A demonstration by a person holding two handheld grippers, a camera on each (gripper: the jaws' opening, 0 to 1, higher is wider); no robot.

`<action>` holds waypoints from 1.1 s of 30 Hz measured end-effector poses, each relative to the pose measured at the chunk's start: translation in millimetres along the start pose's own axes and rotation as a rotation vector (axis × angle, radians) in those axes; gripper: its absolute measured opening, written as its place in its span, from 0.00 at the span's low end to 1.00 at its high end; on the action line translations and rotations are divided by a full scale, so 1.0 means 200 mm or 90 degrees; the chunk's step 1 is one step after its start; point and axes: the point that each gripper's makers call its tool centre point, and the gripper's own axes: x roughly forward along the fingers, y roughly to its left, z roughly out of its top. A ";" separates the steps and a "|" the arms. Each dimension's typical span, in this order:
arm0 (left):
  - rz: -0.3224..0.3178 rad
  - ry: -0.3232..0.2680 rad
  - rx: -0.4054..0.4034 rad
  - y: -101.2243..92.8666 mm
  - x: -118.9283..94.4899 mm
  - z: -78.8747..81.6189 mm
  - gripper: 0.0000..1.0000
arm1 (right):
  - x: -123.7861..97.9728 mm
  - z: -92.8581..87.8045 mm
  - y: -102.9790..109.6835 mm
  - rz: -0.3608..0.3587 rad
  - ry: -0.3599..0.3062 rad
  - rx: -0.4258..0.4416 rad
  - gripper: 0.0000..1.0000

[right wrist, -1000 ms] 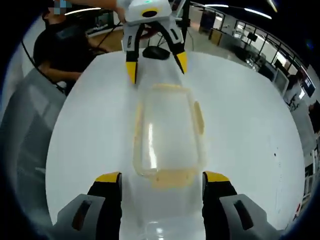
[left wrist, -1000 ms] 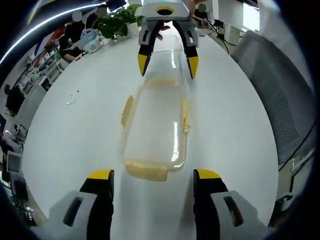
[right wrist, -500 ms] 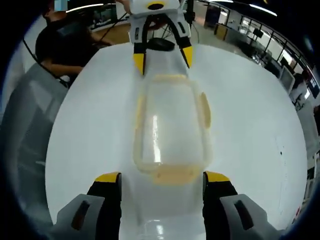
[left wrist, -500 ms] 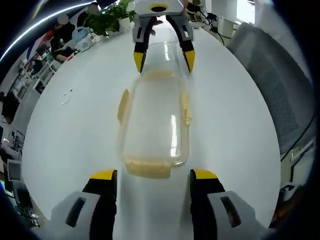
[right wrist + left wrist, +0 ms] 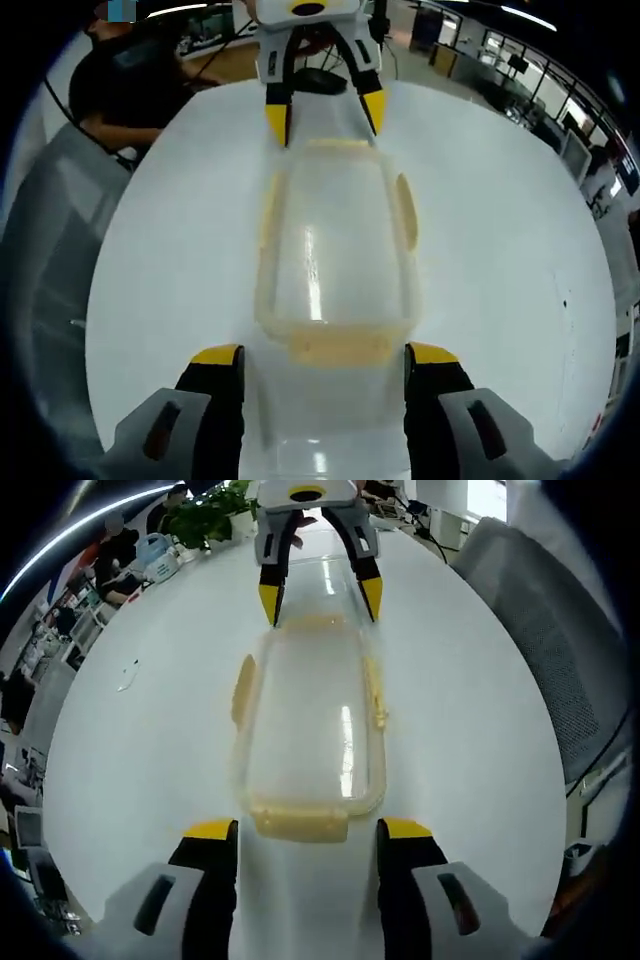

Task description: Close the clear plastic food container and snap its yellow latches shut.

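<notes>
1. A clear plastic food container [image 5: 308,730] lay lengthwise on a white table [image 5: 150,740], with its lid on top and pale yellow latches along its edges.
2. In the left gripper view, the left gripper [image 5: 305,830] had its yellow-tipped jaws spread wide, one on each side of the container's near end, where the near end latch [image 5: 298,822] sat between the tips without either jaw clearly touching it.
3. In that same view the right gripper [image 5: 318,592] faced in from the far end, jaws also wide apart, tips straddling the far end of the container.
4. Two side latches showed in the left gripper view: one on the left edge [image 5: 242,688] and one on the right edge [image 5: 376,700].
5. In the right gripper view, the right gripper [image 5: 322,355] stood with jaws wide around the container [image 5: 335,250] end nearest it, just beside the end latch [image 5: 338,346].
6. The left gripper [image 5: 324,112] appeared opposite, open around the far end.
7. A potted plant [image 5: 215,515] stood beyond the table, and a grey mesh chair [image 5: 540,650] sat beside it.
8. A person in dark clothes [image 5: 125,85] sat near the table's far edge in the right gripper view.
</notes>
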 end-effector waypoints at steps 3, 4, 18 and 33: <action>-0.001 0.002 0.003 0.00 0.00 0.00 0.56 | 0.00 0.02 -0.01 -0.002 -0.006 0.000 0.65; -0.003 0.005 0.005 0.00 0.01 -0.01 0.56 | 0.01 0.02 -0.01 0.001 -0.006 0.000 0.65; -0.027 0.002 0.000 0.01 0.03 0.00 0.46 | 0.02 0.01 -0.01 0.018 -0.005 0.001 0.60; -0.043 0.001 -0.026 -0.01 0.03 0.00 0.40 | 0.01 0.01 -0.03 0.010 0.005 0.005 0.40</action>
